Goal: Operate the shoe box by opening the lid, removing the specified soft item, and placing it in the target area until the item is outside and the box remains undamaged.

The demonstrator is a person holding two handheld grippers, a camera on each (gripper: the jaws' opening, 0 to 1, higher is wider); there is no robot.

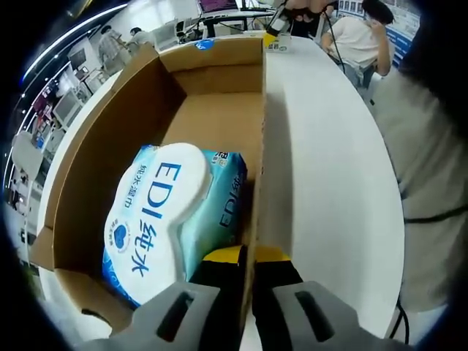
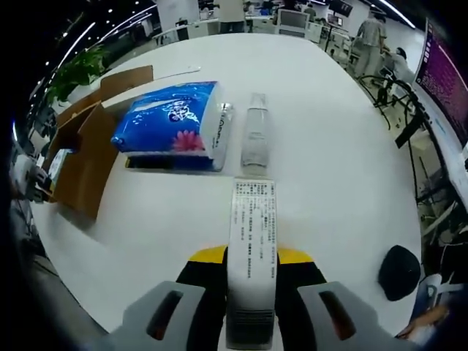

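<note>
An open brown cardboard box (image 1: 117, 146) lies on the white table (image 1: 329, 183). Inside it rests a blue-and-white wet wipes pack (image 1: 157, 219) printed "EDI". My left gripper (image 1: 247, 257) is shut on the box's right wall (image 1: 262, 146), with the cardboard edge between its jaws. My right gripper (image 2: 251, 257) is shut on a long narrow pack (image 2: 252, 219) with a white printed label. The pack's clear far end reaches toward a blue tissue pack (image 2: 172, 121) lying on the table. In the right gripper view the box (image 2: 80, 153) stands at the left.
A black cap (image 2: 401, 272) lies on the table (image 2: 329, 146) near its right edge. A seated person (image 1: 362, 36) is beyond the table's far end. Office desks, chairs and a potted plant (image 2: 77, 69) surround the table.
</note>
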